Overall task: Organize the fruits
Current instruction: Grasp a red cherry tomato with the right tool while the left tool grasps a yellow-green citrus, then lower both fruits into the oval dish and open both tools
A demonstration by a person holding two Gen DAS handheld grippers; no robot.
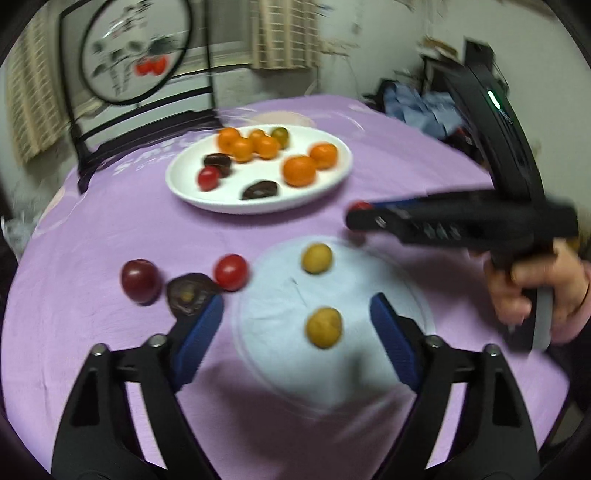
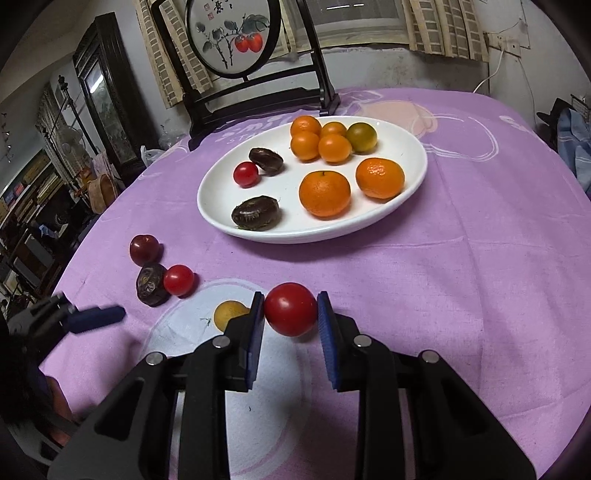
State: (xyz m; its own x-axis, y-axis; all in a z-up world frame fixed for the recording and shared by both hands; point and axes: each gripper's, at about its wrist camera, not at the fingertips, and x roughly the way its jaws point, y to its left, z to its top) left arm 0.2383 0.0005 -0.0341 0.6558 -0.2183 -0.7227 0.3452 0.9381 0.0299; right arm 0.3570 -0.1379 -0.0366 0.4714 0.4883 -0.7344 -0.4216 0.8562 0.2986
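My right gripper (image 2: 290, 319) is shut on a red cherry tomato (image 2: 290, 308) and holds it above the purple cloth, short of the white plate (image 2: 218, 206). The plate holds several oranges, two dark chestnuts and a small red tomato (image 2: 246, 174). My left gripper (image 1: 297, 317) is open and empty over the pale circle on the cloth, with a yellow fruit (image 1: 324, 327) between its fingers and another yellow fruit (image 1: 316, 258) beyond. A dark red fruit (image 1: 139, 280), a dark chestnut (image 1: 190, 293) and a red tomato (image 1: 231, 272) lie to its left.
A dark wooden stand with a round painted panel (image 2: 231, 35) stands at the table's far edge behind the plate. The right gripper and the hand holding it (image 1: 461, 221) cross the right side of the left wrist view. Clothes are piled at the far right (image 1: 421, 107).
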